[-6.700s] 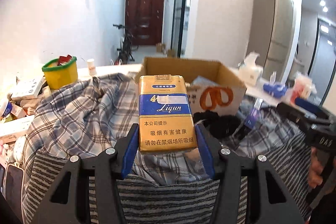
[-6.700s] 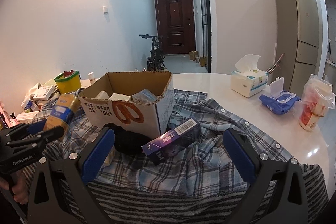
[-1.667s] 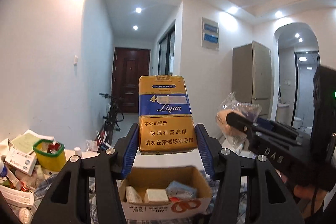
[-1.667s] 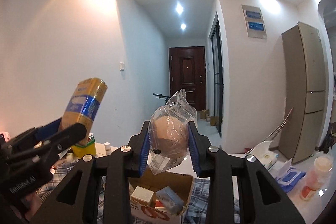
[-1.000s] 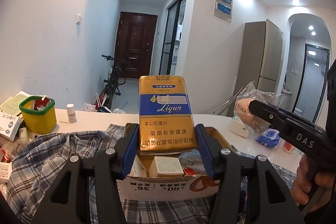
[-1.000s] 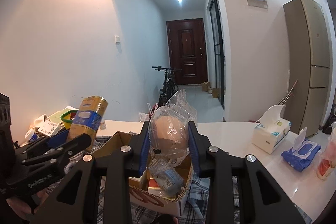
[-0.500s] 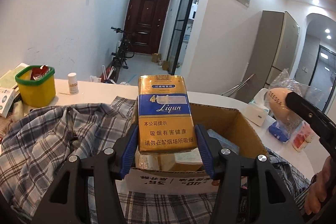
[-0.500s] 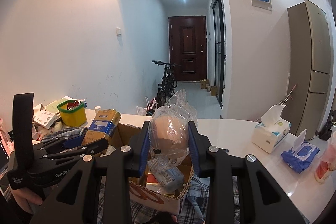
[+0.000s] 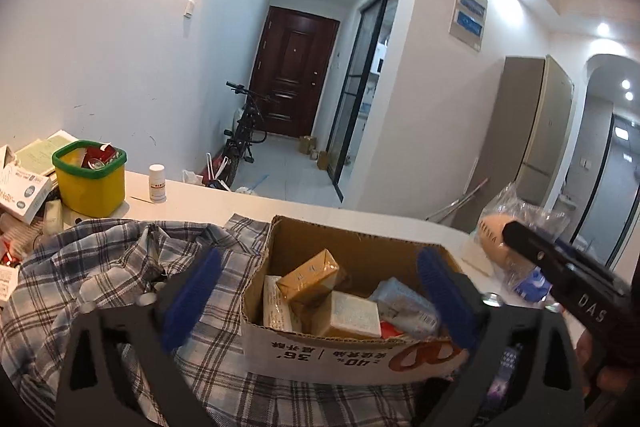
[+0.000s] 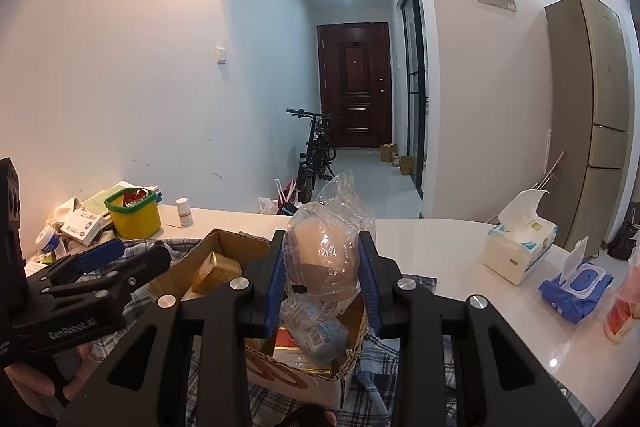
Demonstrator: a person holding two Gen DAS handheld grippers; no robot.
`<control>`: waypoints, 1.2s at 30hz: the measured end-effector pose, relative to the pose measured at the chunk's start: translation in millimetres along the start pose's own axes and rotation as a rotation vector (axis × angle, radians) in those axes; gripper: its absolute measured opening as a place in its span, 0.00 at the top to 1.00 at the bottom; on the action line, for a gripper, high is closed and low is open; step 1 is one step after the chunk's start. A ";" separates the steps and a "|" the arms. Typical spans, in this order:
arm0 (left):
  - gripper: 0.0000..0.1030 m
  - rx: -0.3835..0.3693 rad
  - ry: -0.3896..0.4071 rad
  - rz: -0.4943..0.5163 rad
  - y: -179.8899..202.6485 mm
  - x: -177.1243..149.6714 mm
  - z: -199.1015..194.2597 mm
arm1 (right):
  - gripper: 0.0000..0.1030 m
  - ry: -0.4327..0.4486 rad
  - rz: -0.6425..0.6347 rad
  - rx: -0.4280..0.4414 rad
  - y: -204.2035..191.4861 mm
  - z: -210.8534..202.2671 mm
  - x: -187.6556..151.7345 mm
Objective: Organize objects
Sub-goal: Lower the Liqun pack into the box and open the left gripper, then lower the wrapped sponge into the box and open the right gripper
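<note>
So the gold cigarette pack has dropped out of the left tool, whose jaws are now spread wide, and lies tilted inside the cardboard box. Right tool is clamped on the bagged bun right above the box, probably next in.

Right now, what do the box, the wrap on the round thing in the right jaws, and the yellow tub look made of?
Box: corrugated cardboard, matte brown, with a raw torn edge and printed front. Wrap: thin clear plastic film, crinkled and glossy with glints; the tan round thing inside looks soft, possibly foam. Yellow tub: looks like molded plastic, smooth, with a green rim.
</note>
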State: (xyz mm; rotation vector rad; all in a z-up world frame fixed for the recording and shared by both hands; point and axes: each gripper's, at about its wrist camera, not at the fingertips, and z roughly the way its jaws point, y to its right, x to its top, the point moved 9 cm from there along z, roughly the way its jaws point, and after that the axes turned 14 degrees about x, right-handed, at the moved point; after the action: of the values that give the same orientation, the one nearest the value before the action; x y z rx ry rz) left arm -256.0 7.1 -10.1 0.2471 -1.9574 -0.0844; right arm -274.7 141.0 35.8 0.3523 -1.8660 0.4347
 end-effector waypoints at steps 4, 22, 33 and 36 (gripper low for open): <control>0.00 0.022 0.015 -0.044 -11.3 5.9 -1.5 | 0.68 0.000 0.004 0.017 -2.0 1.6 -1.6; 0.00 0.078 0.127 0.040 -4.2 14.4 -17.8 | 0.68 -0.017 0.016 0.048 -0.4 18.4 -10.8; 0.00 0.061 0.107 0.004 -7.3 13.0 -18.1 | 0.68 -0.076 0.014 0.048 -0.2 35.8 -25.6; 0.00 0.053 0.088 -0.020 -12.4 12.9 -13.8 | 0.68 -0.088 0.015 0.046 0.5 38.7 -29.2</control>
State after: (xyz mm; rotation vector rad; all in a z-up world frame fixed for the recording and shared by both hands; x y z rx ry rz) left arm -246.4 -6.9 4.8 0.3002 -1.8714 -0.0337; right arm -297.8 124.5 -3.5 0.3941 -1.9477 0.4797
